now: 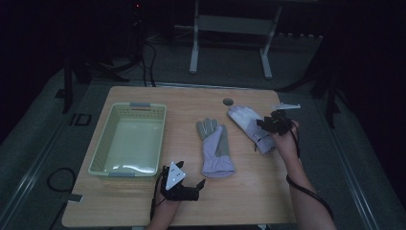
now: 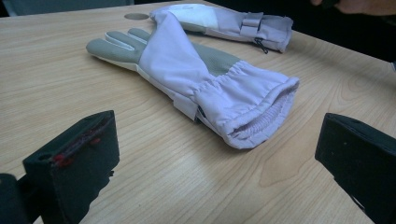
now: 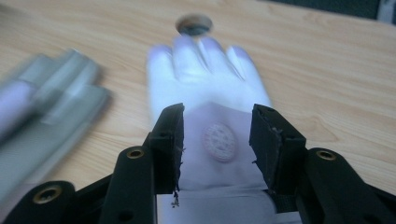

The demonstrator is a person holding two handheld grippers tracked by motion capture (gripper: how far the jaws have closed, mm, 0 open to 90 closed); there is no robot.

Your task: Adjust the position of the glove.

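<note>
Two lavender-and-grey gloves lie on the wooden table [image 1: 143, 201]. The near glove [image 1: 215, 148] [image 2: 201, 74] lies palm up, with its cuff toward the front edge. My left gripper [image 1: 200, 188] [image 2: 217, 168] stands open just short of that cuff, its jaws wide apart with nothing between them. The far glove [image 1: 246, 122] [image 2: 224, 21] [image 3: 205, 79] lies slanted at the right, back up. My right gripper [image 1: 265, 123] [image 3: 217, 135] is down on its back, shut on the fabric on either side of a round emblem [image 3: 219, 142].
A pale green slotted basket [image 1: 103, 143] stands empty on the left half of the table. A round cable hole [image 1: 228, 101] [image 3: 193, 23] sits near the far edge, just past the far glove's fingertips. Beyond the table is dark floor with a metal stand [image 1: 230, 24].
</note>
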